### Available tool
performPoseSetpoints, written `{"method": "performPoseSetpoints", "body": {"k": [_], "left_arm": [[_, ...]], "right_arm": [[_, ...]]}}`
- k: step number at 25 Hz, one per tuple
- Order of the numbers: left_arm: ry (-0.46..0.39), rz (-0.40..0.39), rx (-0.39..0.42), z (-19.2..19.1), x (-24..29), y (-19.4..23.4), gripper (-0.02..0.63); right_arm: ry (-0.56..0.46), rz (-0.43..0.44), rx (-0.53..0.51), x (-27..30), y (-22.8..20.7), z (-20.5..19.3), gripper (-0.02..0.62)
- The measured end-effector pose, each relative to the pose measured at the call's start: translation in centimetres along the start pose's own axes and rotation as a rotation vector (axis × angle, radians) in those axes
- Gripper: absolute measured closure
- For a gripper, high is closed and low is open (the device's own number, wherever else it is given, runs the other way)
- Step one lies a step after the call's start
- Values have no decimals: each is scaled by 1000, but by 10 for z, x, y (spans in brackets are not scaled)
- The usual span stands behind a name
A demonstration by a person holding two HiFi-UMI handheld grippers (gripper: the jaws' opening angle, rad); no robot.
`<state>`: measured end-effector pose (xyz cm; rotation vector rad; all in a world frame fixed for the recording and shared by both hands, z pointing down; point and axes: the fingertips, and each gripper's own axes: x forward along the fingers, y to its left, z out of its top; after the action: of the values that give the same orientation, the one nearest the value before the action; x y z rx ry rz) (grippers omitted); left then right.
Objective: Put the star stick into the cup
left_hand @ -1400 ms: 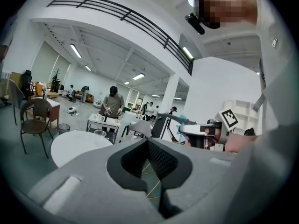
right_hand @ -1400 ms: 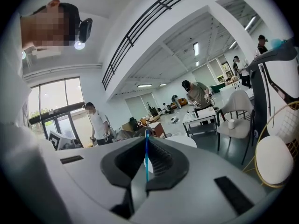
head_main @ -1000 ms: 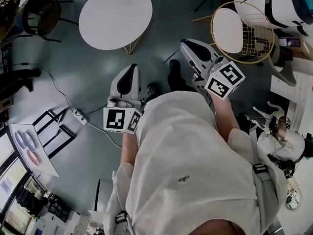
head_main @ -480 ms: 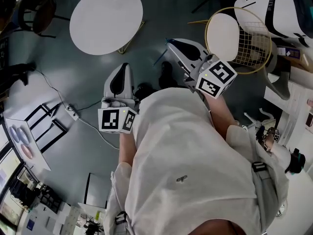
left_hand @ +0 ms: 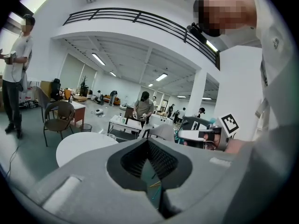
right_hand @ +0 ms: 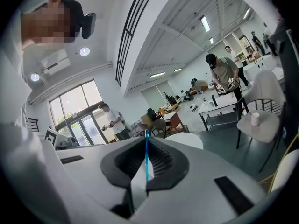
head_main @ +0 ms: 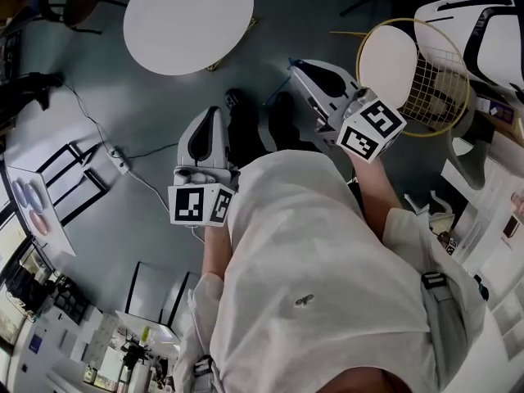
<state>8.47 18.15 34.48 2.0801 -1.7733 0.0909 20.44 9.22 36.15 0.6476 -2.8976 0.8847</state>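
Your right gripper (right_hand: 146,146) is pinched shut on the thin blue star stick (right_hand: 146,162), which stands up between the pads. Your left gripper (left_hand: 148,143) is closed on nothing, so carry with a firm pinch and the stick upright. The small white thing on the chair seat (right_hand: 264,129) to the right looks like the cup (right_hand: 255,119), too small to be sure. Step round the wire chair (head_main: 426,80), round table (head_main: 188,19) and floor cable (head_main: 123,158).
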Motion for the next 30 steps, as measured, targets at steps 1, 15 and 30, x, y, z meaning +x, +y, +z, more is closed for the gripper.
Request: {"method": "performPoseSetpoints", "body": {"k": [1,15,30], "left_arm": [[0,1,-4,0,0,4,595],[-28,-141,-7,33,50,45,595],[-71,-170,5,89,71,156,595]], "right_arm": [[4,1,-1,4,0,0,571],[-11,-98,-62,46,-1,36,571],[-42,-135,-113,155,16,81,571]]}}
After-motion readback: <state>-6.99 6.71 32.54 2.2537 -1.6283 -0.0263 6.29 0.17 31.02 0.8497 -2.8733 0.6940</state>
